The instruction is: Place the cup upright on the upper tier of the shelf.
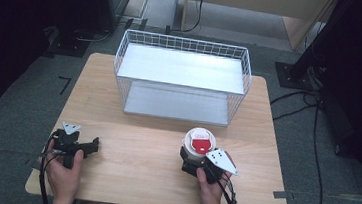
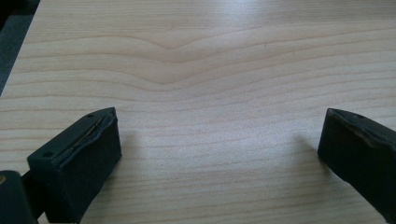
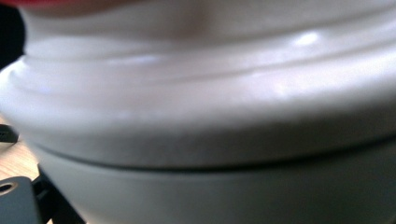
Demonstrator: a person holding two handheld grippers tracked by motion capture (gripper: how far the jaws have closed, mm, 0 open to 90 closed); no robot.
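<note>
Item: round white plastic tub with red lid label [image 1: 200,146], near the white wire basket shelf [image 1: 181,77]. Right hand-held gripper [image 1: 194,164] pinches it, we judge; a low grip could tip it. Left hand-held gripper [image 1: 89,146] spread, empty.

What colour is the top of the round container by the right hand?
Red on white, on the round white container's lid, best in the high view.

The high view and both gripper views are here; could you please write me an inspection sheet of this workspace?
Surface: light wooden table, bare grain between the left tool's jaws.
Job's things: white round tub with red lid; white wire two-shelf rack, shelves bare.
Clutter: nothing seen.
Grippers: left tool open, holding nothing; right tool against the tub, grip cannot be told.
Cables: black leads trail from both tools; more on the floor.
Surroundings: grey carpet, dark stands, wooden furniture behind.
</note>
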